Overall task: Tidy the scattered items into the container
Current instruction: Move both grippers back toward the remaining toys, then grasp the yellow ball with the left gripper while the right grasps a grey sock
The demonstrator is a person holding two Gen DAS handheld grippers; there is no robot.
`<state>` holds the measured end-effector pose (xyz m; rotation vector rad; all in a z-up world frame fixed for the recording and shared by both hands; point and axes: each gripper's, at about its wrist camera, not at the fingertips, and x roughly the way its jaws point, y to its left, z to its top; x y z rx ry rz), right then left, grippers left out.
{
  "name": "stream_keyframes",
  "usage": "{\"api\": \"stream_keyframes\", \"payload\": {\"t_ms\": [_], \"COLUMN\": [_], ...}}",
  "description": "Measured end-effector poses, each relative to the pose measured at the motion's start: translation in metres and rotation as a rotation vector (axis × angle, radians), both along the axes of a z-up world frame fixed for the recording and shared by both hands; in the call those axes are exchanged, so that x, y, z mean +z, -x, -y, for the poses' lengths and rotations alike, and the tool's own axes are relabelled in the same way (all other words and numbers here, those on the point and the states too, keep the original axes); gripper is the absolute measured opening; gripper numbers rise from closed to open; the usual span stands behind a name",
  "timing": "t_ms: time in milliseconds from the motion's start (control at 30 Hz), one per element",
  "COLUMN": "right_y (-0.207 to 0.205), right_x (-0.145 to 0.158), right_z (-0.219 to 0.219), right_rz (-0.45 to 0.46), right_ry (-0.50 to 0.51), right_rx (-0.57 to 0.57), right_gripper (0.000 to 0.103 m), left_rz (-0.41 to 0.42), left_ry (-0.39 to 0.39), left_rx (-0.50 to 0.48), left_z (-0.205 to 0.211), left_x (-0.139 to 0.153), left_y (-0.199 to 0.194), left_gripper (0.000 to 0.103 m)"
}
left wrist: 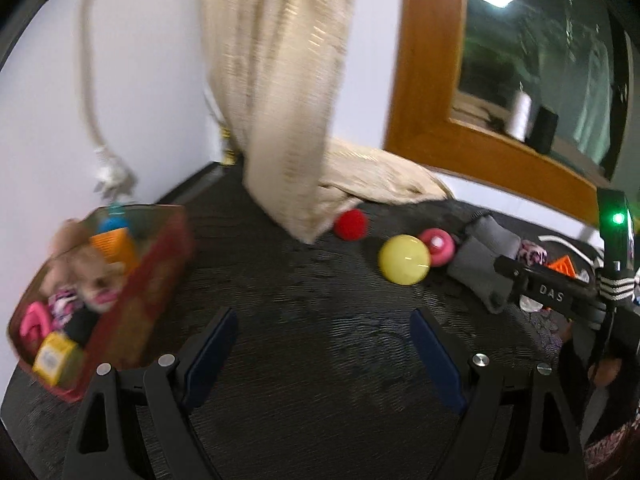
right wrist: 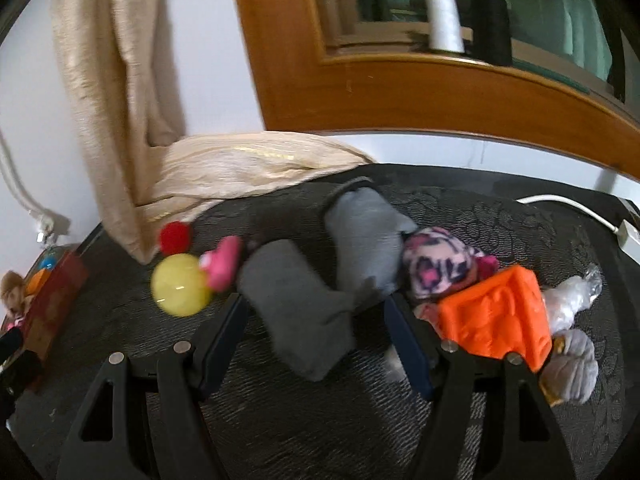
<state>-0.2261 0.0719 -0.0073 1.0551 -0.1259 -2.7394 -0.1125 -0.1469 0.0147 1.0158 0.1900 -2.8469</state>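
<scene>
A red box (left wrist: pixel 132 300) at the left holds a plush toy (left wrist: pixel 80 264), an orange block and other small items; it also shows at the far left of the right wrist view (right wrist: pixel 52 300). My left gripper (left wrist: pixel 324 332) is open and empty over dark cloth, right of the box. My right gripper (right wrist: pixel 314 316) is open, its fingers on either side of a grey sock (right wrist: pixel 296 304). Around lie a yellow ball (right wrist: pixel 180 290), a red pompom (right wrist: pixel 175 237), a pink toy (right wrist: pixel 224 264), a pink patterned sock (right wrist: pixel 436 268) and an orange block (right wrist: pixel 496 316).
A beige curtain (right wrist: pixel 240 168) hangs down and pools on the dark surface at the back. A wooden window frame (right wrist: pixel 400 92) stands behind, with a white and a black spool on the sill. A white cable (right wrist: pixel 576 208) lies at the right. A clear wrapper (right wrist: pixel 568 300) lies beside the orange block.
</scene>
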Motion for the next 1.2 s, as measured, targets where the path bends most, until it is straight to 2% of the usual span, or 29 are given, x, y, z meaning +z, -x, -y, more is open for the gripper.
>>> {"api": "stream_keyframes", "payload": {"t_ms": [167, 367, 467, 700, 767, 867, 900, 933, 1100, 1200], "right_y": [0.011, 0.012, 0.011, 0.011, 0.011, 0.012, 0.012, 0.012, 0.012, 0.011], "right_x": [-0.011, -0.013, -0.016, -0.019, -0.019, -0.020, -0.020, -0.020, -0.020, -0.020], "right_z": [-0.004, -0.001, 0.003, 0.005, 0.004, 0.005, 0.005, 0.005, 0.004, 0.003], "right_rz": [0.037, 0.030, 0.024, 0.025, 0.027, 0.027, 0.027, 0.027, 0.026, 0.026], "right_ry": [0.014, 0.013, -0.011, -0.027, -0.030, -0.031, -0.031, -0.031, -0.022, -0.010], "right_rx": [0.033, 0.061, 0.059, 0.052, 0.047, 0.048, 0.049, 0.049, 0.058, 0.066], "right_gripper": [0.075, 0.075, 0.073, 0.073, 0.072, 0.072, 0.072, 0.072, 0.072, 0.071], "left_rz": [0.026, 0.064, 0.082, 0.120, 0.137, 0.162, 0.171, 0.180, 0.158, 0.135], "left_ry": [0.008, 0.042, 0.059, 0.074, 0.069, 0.055, 0.049, 0.034, -0.051, -0.072], "left_rx": [-0.042, -0.136, -0.165, -0.124, -0.117, -0.121, -0.126, -0.133, -0.106, -0.082], "left_z": [-0.027, -0.050, -0.055, -0.043, -0.042, -0.042, -0.043, -0.042, -0.028, -0.019], "left_x": [-0.007, -0.026, -0.036, -0.049, -0.054, -0.061, -0.062, -0.064, -0.061, -0.056], "left_y": [0.039, 0.091, 0.104, 0.120, 0.124, 0.131, 0.133, 0.135, 0.133, 0.124], "left_gripper": [0.089, 0.089, 0.089, 0.088, 0.085, 0.073, 0.060, 0.052, 0.051, 0.051]}}
